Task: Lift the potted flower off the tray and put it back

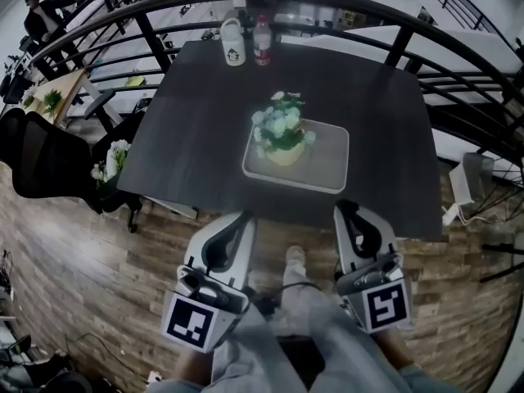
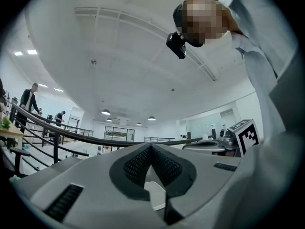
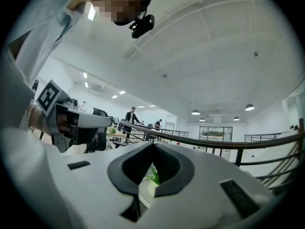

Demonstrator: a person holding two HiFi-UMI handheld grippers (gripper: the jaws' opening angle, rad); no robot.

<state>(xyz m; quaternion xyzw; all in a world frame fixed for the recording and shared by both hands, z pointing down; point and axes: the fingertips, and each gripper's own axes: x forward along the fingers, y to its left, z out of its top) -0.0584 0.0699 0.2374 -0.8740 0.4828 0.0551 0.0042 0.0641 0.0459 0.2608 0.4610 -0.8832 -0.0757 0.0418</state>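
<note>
The dark table [image 1: 205, 137] fills most of the head view. On it, toward the near edge, lies a pale tray [image 1: 332, 150]. The left gripper [image 1: 244, 216] and the right gripper [image 1: 344, 206] hang just short of the table's near edge, one to each side of the tray and apart from it. Both have their jaws pressed together at the tips with nothing between them. The potted flower [image 1: 282, 133] stands upright in the tray's left half, untouched. A mug [image 1: 233, 42] and a bottle [image 1: 262, 39] sit side by side at the far edge, well clear. This looks like the approach before the lift. The next move calls for parting the jaws, reaching over the tray's rim and closing on the pot low down, below the blooms, so it comes up without tipping.
</note>
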